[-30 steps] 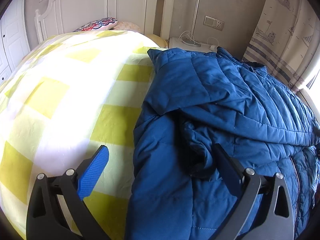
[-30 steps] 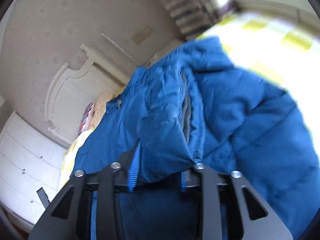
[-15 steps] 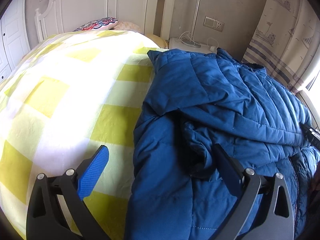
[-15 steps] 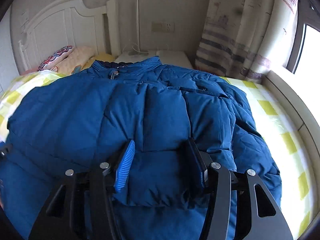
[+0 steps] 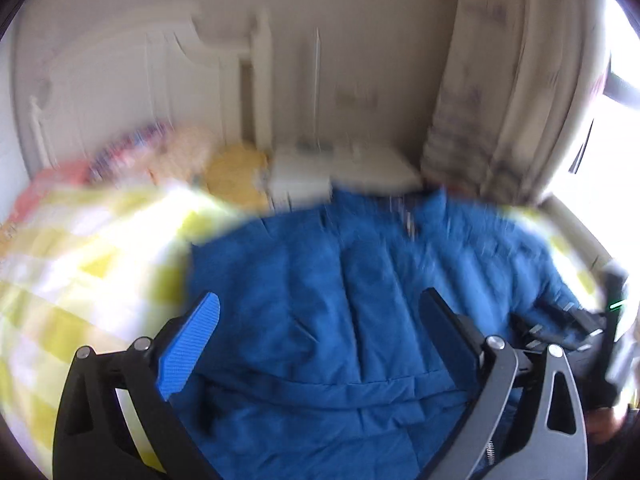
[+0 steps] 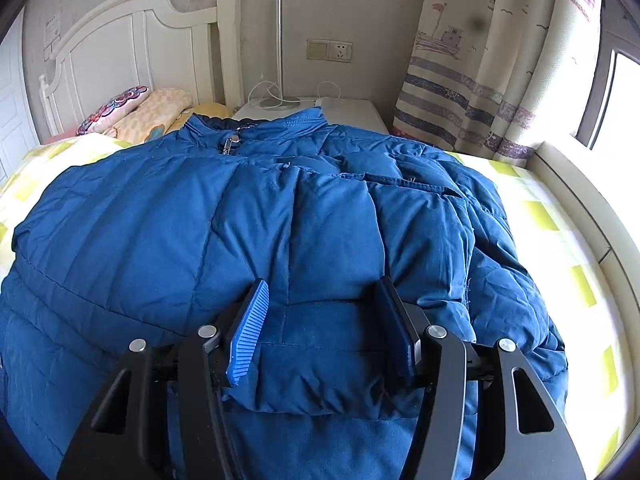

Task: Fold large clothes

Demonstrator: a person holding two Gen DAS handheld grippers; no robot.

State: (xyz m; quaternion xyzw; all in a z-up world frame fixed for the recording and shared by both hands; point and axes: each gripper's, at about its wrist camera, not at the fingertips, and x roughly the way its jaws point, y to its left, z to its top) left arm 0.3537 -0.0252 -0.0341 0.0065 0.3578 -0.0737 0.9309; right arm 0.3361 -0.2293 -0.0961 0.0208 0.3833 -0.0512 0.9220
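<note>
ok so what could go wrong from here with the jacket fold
The folded sleeve is puffy and lies between the right gripper fingers, whose jaws have just been opening; it may spring back unfolded. The blue jacket bulges unevenly, so further folds could slump. The left gripper is open and holds nothing down.

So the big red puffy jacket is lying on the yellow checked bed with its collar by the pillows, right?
Not quite: the jacket is blue, not red. The right wrist view shows it clearly. It does lie on the yellow checked bed, collar toward the pillows.
</note>
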